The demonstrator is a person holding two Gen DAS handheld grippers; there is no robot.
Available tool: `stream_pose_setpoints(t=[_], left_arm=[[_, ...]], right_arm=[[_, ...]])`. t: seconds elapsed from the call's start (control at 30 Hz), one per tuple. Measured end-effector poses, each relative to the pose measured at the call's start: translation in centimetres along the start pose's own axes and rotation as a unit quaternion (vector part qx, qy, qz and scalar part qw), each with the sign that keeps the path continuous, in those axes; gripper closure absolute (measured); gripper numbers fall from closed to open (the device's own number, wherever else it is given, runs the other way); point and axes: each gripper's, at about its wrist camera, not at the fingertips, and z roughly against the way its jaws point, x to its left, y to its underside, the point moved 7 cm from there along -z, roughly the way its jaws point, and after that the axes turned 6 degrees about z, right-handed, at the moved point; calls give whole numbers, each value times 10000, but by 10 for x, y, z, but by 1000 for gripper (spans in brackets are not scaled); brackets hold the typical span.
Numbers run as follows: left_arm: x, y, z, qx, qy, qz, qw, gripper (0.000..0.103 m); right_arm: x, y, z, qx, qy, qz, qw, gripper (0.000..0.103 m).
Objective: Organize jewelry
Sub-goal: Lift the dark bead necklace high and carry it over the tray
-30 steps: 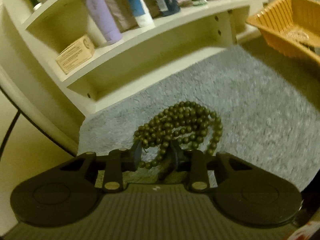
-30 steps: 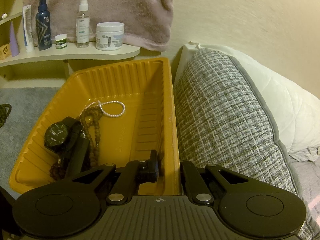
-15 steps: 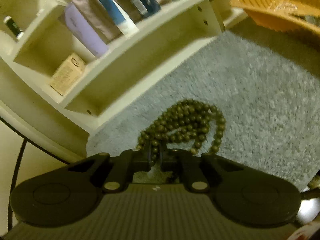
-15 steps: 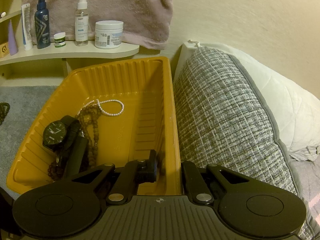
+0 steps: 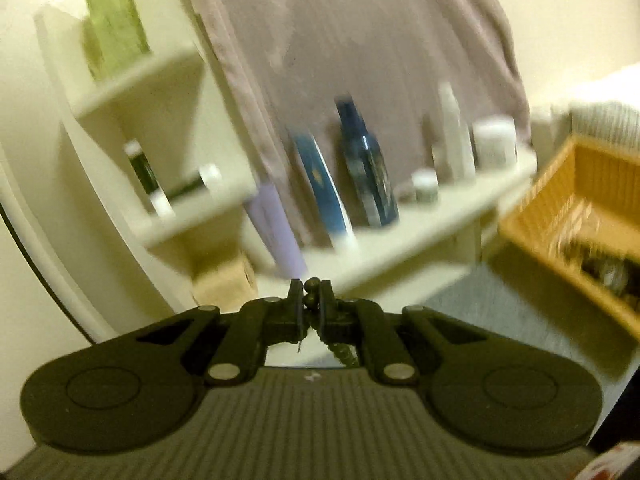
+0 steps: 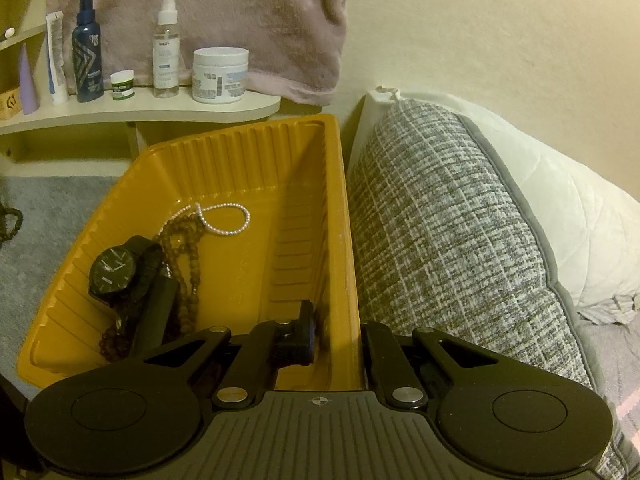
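Pinching a strand of dark green beads (image 5: 311, 285), the left gripper (image 5: 311, 300) has its fingers pressed together on it, more beads dangling beneath.

Right gripper (image 6: 334, 334) stands spread across the right wall of the yellow tray (image 6: 248, 140), one finger inside, the other outside against the tweed cushion (image 6: 448, 232). Inside the tray's left half lie a black watch (image 6: 113, 269), a brown bead necklace (image 6: 188, 248) and a pearl bracelet (image 6: 224, 218); the tray sits far right in the blurred left view.

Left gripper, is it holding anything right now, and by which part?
Yes. The left gripper is shut on the green bead necklace, pinching a few beads of one strand between its fingertips; the rest hangs below, mostly hidden.
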Motion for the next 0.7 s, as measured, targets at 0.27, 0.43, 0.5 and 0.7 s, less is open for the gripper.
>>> stream_pose_setpoints(t=[0.27, 0.43, 0.5, 0.7], left_arm=[[11, -67, 29, -585, 193, 177, 9979, 97], [13, -101, 45, -850, 375, 237, 9954, 97], [12, -114, 52, -969, 430, 244, 9941, 97], [4, -157, 71, -1333, 643, 209, 9888, 97]], right_arm=[[0, -1, 3, -47, -12, -7, 10000, 97], [0, -1, 4, -69, -20, -10, 10000, 98], [0, -1, 4, -74, -19, -11, 10000, 98], [1, -3, 5, -99, -30, -10, 9999, 98]])
